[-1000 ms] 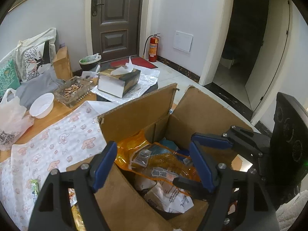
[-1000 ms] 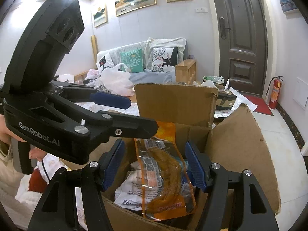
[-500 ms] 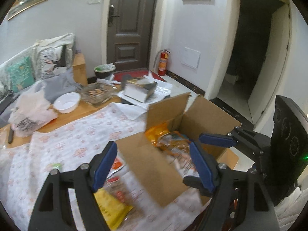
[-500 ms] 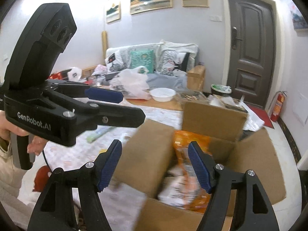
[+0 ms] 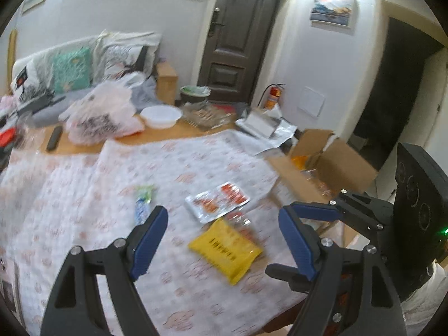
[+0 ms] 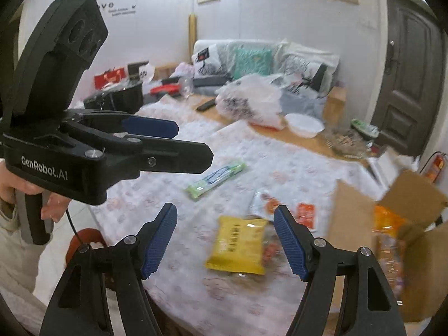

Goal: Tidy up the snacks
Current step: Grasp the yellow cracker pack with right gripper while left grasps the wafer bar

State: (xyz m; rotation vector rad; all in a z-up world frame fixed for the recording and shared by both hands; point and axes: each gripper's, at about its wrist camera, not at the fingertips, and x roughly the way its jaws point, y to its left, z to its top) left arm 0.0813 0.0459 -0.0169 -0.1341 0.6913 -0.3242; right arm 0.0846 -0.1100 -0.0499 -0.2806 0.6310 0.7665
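Cardboard box [image 6: 350, 224] is sitting open holding orange snack bags [image 6: 387, 224]; both grippers' jaws are hanging apart, empty, having just widened.

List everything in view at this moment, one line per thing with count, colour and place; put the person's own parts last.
yellow snack packet: 1, yellow, on the patterned cloth nearest both grippers
clear snack tray: 1, clear with red contents, behind the yellow packet
green bar: 1, green and white, further left on the cloth
cardboard box: 1, brown, open, at the table's right, snacks inside
white bowl: 1, white, far table edge
plastic bag: 1, translucent, beside the bowl
left gripper: black, blue pads, open, empty
right gripper: same, open, empty
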